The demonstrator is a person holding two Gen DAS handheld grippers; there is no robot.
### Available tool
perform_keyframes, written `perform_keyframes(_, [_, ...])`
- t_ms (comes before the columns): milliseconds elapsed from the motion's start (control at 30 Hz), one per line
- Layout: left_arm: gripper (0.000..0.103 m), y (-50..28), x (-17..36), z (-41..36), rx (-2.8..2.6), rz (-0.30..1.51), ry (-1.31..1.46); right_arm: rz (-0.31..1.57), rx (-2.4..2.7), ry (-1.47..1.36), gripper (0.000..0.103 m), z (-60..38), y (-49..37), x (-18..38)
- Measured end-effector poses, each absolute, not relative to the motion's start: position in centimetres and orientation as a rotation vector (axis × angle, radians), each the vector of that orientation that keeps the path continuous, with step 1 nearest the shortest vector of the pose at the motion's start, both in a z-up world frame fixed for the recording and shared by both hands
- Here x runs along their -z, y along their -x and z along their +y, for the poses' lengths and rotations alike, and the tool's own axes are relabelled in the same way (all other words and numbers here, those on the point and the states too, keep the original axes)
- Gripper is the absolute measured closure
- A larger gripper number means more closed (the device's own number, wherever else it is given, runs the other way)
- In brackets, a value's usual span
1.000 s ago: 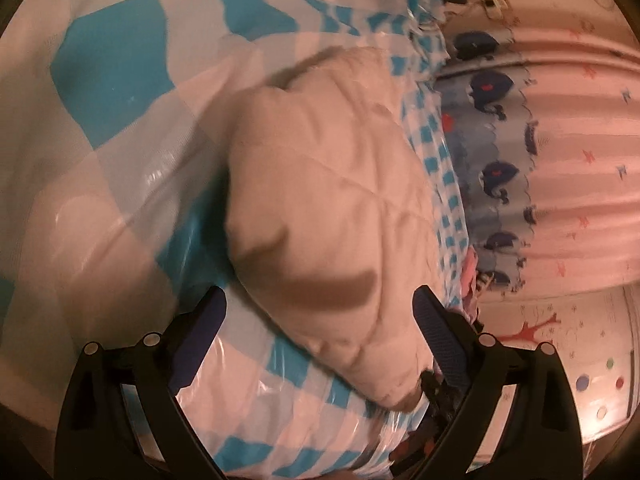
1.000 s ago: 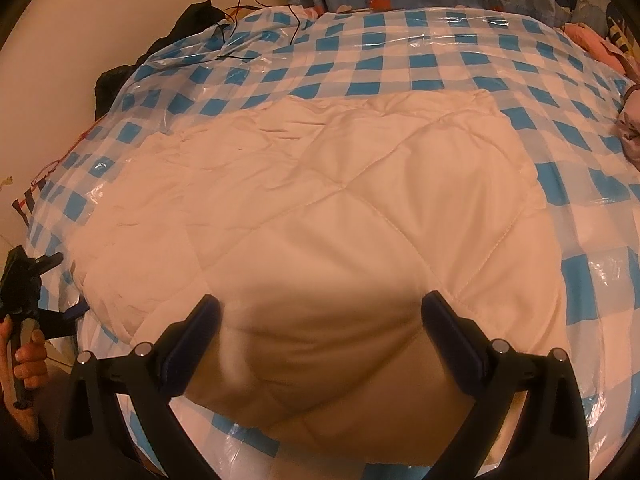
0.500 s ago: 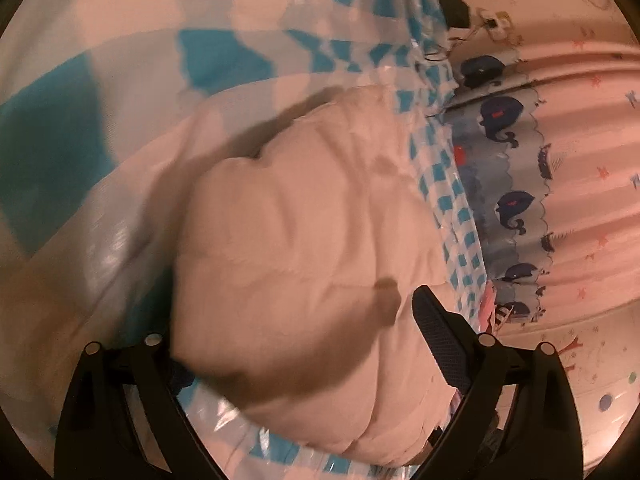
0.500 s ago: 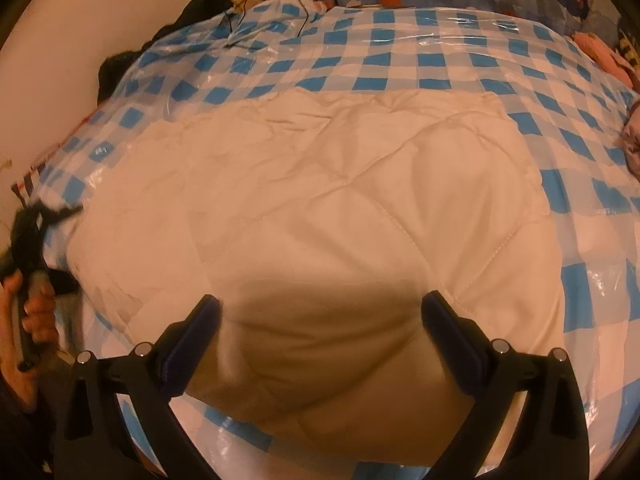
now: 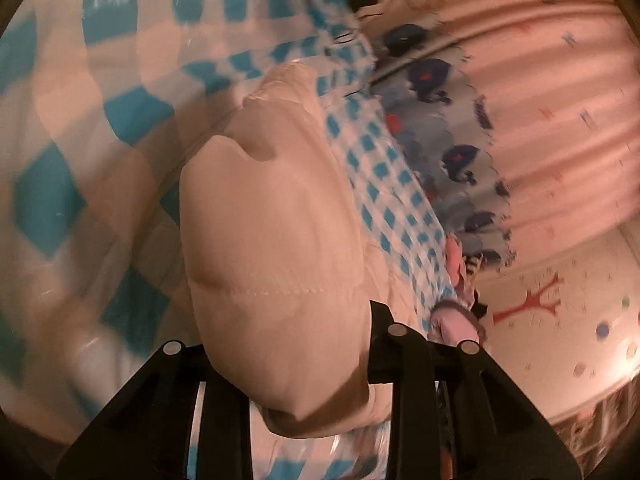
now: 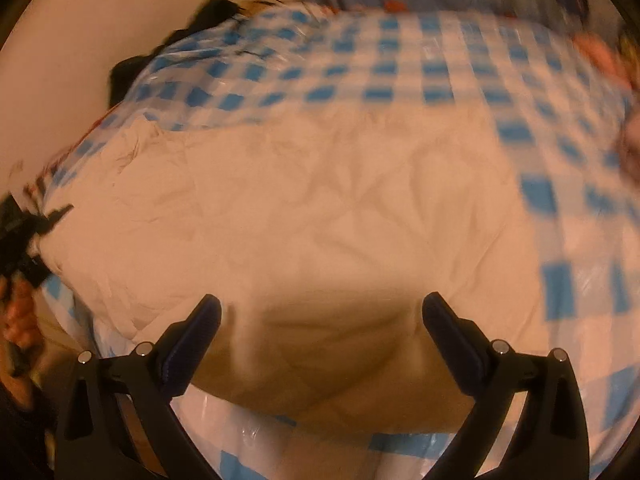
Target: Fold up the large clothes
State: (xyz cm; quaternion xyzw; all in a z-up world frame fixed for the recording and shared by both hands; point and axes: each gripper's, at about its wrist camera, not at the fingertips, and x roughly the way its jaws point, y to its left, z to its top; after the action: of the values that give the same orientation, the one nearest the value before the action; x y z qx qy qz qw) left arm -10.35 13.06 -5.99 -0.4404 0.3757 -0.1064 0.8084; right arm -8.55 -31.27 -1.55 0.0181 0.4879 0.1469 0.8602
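Left gripper (image 5: 288, 364): the black jaws have just been closing and now pinch a bulging edge of the cream quilted padded garment (image 5: 276, 240), whose fabric swells up between them and hides the pads. A stitched seam runs across the gripped bulge, and the cloth rises from the jaws toward the upper middle of the left wrist view, lifted clear of the bed at this end. Right gripper (image 6: 320, 340): jaws spread wide, nothing between the dark blue pads (image 6: 200, 332); they hang above the near edge of the same garment (image 6: 304, 220), over its shadowed, rounded fold.

In the right wrist view the garment lies spread across the middle of the bed, creased, with diagonal quilting lines, its left corner drawn up toward the left gripper (image 6: 24, 236), seen at the left border. The person's hand (image 6: 18, 320) holding that tool shows just below it, blurred.

The garment rests on a blue-and-white checked sheet under a glossy clear plastic cover (image 6: 440, 72). Beyond the bed hangs a pale curtain with dark blue whale prints (image 5: 460, 152) and, beside it, a pink pleated curtain (image 5: 560, 100). A dark heap of cloth (image 6: 132, 68) lies at the bed's far left edge against a plain wall. Pink clothing (image 5: 456, 264) sits at the bed's edge. A white panel with a red tree figure (image 5: 532, 300) stands lower right.
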Motion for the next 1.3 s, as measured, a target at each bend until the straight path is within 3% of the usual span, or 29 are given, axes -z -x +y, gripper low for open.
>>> perform_keyframes(200, [0.070,11.5,9.1,16.3,0.126,0.827,1.015,0.958,-0.341,0.066,0.006,-26.1,5.6,0.6])
perform_keyframes(367, [0.061,10.9,11.2,16.8,0.040,0.830,1.034,1.130,-0.349,0.240,0.006,-20.4,2.2,6.9])
perform_keyframes(533, [0.075,10.0,7.3,15.3,0.076,0.754,0.883,0.968,-0.339,0.160,0.006,-21.1,2.7,3.4])
perform_keyframes(600, [0.077,9.7,5.0,14.1,0.101,0.719,0.817,1.012,-0.341,0.201,0.006,-20.4,2.1,4.6])
perform_keyframes(667, [0.077,9.3,2.8,12.5,0.143,0.694,0.755,1.090,-0.346,0.254,0.006,-19.3,1.4,7.3])
perform_keyframes(933, [0.078,7.2,-3.8,3.1,0.266,0.656,0.447,1.041,-0.321,0.239,0.006,-19.2,2.5,8.8])
perform_keyframes(1167, [0.078,6.6,-6.2,-5.8,0.343,0.674,0.202,1.044,-0.356,0.245,0.006,-20.4,3.9,7.4])
perform_keyframes(1300, [0.078,6.4,-6.3,-9.9,0.377,0.699,0.087,0.968,-0.358,0.105,0.007,-25.8,6.6,4.4])
